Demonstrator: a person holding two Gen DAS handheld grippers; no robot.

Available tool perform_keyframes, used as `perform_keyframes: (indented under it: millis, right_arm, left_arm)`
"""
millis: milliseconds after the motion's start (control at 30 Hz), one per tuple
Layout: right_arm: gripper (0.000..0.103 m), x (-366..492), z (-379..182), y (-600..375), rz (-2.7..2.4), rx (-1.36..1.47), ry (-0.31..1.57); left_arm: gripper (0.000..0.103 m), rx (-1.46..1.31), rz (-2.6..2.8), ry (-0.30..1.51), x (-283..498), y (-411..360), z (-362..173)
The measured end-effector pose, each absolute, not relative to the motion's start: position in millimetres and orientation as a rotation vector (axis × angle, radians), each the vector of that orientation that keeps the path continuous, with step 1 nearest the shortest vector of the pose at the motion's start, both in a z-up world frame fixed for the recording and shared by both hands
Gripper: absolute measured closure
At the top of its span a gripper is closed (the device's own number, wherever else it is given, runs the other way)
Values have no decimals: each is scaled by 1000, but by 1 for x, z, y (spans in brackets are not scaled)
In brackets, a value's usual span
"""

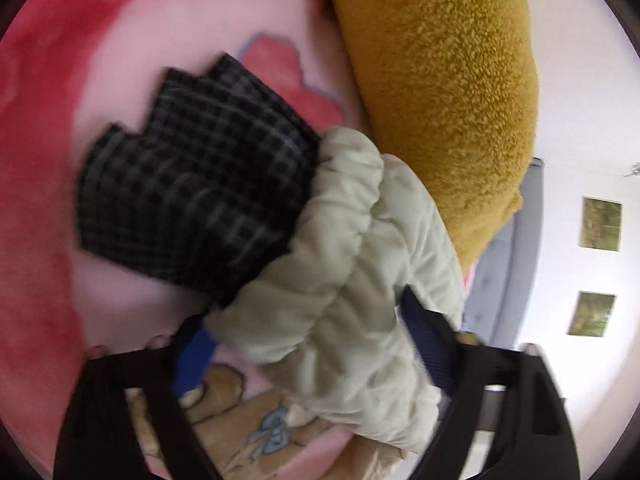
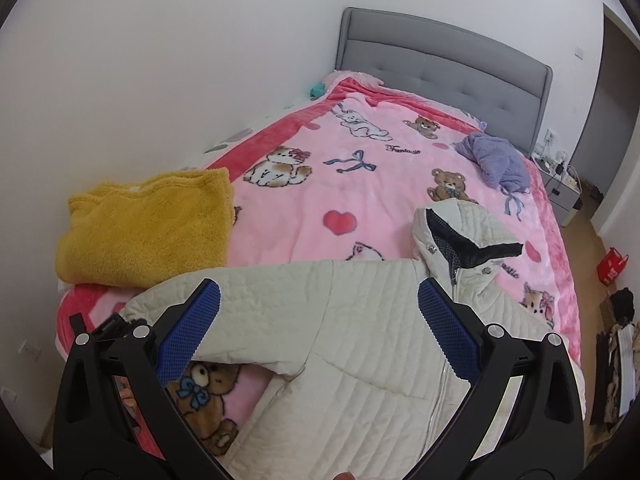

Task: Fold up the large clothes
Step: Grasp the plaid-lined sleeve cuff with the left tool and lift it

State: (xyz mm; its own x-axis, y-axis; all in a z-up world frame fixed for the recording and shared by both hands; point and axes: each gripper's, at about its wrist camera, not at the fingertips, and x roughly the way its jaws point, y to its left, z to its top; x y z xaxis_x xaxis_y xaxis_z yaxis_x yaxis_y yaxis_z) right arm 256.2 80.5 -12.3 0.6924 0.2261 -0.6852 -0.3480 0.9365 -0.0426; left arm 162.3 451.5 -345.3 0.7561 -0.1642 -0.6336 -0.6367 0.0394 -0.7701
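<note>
The cream quilted zip-up jacket (image 2: 360,344) lies on the pink cartoon-print blanket (image 2: 320,184), puffy, light, soft. Its gathered cuff (image 1: 340,240) sits between the left gripper (image 1: 320,344), seemingly pinched, though blurred. The right gripper (image 2: 320,320) hovers spread. Grip seams, not padding.

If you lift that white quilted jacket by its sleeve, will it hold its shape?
Probably not. The jacket looks soft and padded, its cuff bunching between the left tongs. It would likely droop, though it seems light.
</note>
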Motion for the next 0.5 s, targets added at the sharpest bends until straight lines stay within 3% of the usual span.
perform_keyframes:
  millis: [233,500]
  right_arm:
    - [8,254,2,68,288,-159,719]
    - [8,237,30,26,193,-109,692]
  left_arm:
    - [75,-1417,454,609,169,442,-302]
    - [80,-1296,336,425,196,417,-189]
